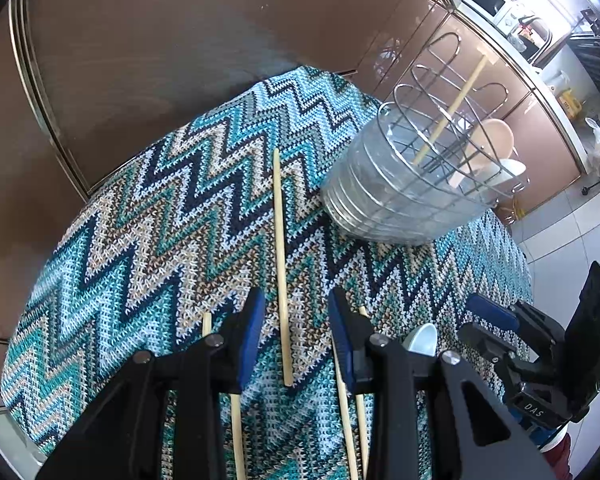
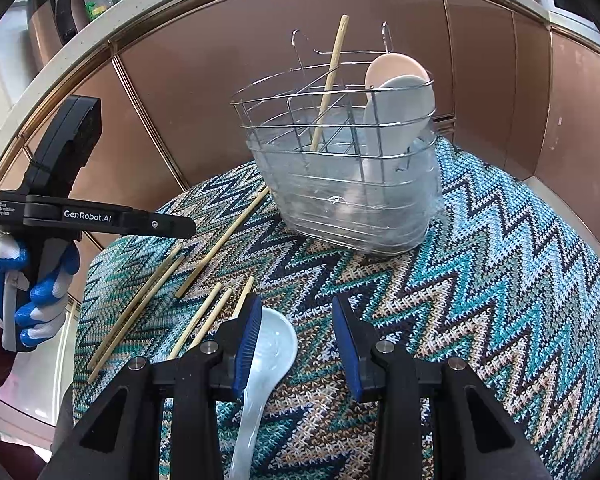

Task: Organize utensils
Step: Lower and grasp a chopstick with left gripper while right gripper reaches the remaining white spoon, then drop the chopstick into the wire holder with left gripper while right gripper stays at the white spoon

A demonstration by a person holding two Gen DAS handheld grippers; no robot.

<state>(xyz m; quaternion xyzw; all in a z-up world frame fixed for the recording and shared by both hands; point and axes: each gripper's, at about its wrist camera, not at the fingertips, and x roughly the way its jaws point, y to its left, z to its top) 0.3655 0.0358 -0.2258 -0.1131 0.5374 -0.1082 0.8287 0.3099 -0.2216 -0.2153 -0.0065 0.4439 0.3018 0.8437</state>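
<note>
1. Right now the left gripper (image 1: 296, 332) has its jaws apart over one chopstick (image 1: 281, 264) that lies flat on the zigzag cloth (image 1: 148, 216).
2. More loose chopsticks (image 2: 140, 304) lie on the cloth near it.
3. The right gripper (image 2: 296, 340) is wide apart too — a white spoon (image 2: 274, 344) lies on the cloth, right by its left finger.
4. The wire basket (image 2: 340, 184) stands further back on the cloth — it holds one chopstick and two spoons.
</note>
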